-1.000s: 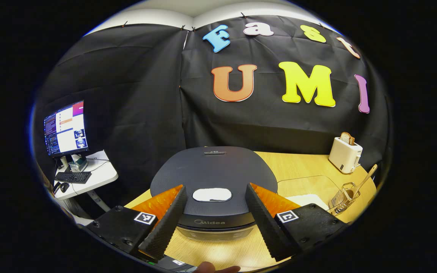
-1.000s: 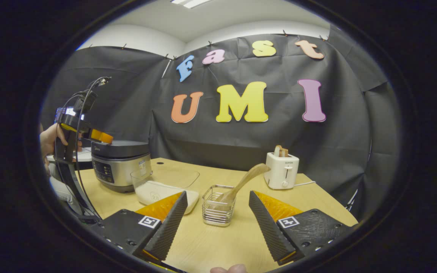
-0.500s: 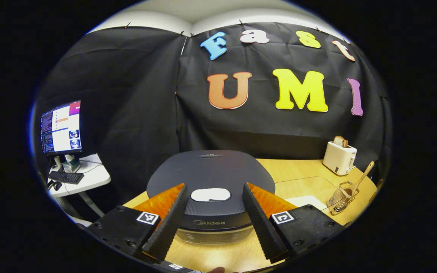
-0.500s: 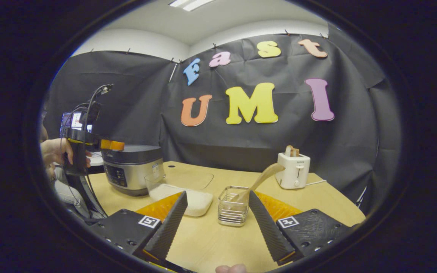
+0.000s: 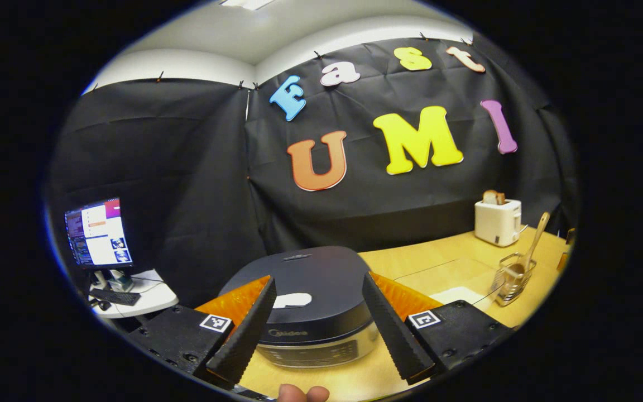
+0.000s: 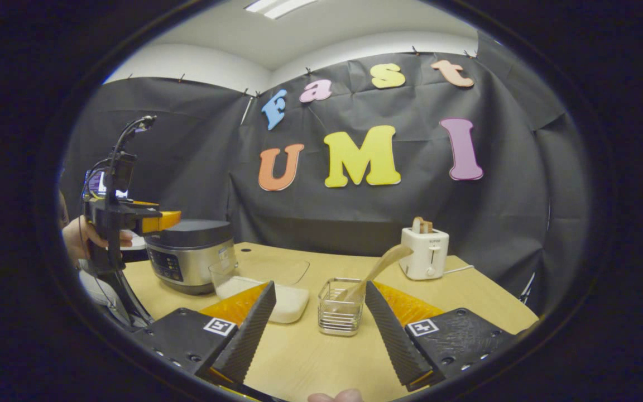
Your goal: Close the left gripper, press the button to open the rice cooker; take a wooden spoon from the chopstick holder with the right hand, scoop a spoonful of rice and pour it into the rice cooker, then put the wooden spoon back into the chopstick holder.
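Wooden spoon (image 6: 374, 269) stands in the chopstick holder (image 6: 341, 306) mid-worktop, handle leaning up toward the toaster (image 6: 425, 252) at the far edge. Right tongs (image 6: 316, 329) spread apart, empty, holder dead ahead between the tips: nearer hand for the spoon. Left tongs (image 5: 316, 329) also apart, above the rice cooker (image 5: 313, 298) at the left edge; lid down, light lid button (image 5: 292, 300) just ahead.

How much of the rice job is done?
The rice cooker lid is down and the wooden spoon stands in the chopstick holder. Both grippers, left and right, are open and hold nothing. That fits before opening or after finishing.
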Demonstrator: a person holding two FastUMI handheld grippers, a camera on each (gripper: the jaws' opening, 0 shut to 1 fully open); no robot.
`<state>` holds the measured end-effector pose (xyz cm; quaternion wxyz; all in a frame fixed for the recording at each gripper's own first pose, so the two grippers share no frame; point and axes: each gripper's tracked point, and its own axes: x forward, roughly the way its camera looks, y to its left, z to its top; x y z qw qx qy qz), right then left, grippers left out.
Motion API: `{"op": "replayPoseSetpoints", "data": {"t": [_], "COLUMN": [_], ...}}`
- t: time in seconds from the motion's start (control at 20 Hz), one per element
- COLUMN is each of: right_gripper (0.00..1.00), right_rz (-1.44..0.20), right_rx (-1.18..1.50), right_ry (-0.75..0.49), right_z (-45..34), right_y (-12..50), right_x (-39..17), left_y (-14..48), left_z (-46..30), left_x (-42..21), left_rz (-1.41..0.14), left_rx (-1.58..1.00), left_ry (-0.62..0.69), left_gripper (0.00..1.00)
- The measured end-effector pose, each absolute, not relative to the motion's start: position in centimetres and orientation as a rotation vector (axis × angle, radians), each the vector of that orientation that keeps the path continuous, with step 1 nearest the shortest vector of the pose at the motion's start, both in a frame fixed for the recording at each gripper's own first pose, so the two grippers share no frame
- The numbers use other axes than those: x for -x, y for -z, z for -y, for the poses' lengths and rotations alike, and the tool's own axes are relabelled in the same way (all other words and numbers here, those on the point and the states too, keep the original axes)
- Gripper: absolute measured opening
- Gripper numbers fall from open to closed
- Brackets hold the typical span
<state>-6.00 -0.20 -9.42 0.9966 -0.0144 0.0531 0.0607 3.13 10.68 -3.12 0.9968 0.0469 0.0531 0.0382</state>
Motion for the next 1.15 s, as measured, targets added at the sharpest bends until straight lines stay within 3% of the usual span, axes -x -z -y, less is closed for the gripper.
{"op": "replayPoseSetpoints", "data": {"t": [0.3, 1.15], "right_gripper": [0.96, 0.96], "right_rz": [-0.061, 0.061], "right_rx": [0.034, 0.094], "right_ry": [-0.086, -0.018], "right_z": [0.3, -2.4], "right_y": [8.1, 3.1], "right_x": [6.1, 5.6], "left_y": [0.8, -0.1], "left_z": [-10.2, -3.6], "left_x": [0.2, 5.0], "left_rz": [-0.076, 0.036], "left_rx": [-0.037, -0.014], "left_ry": [-0.153, -0.008], "left_gripper": [0.99, 0.99]}}
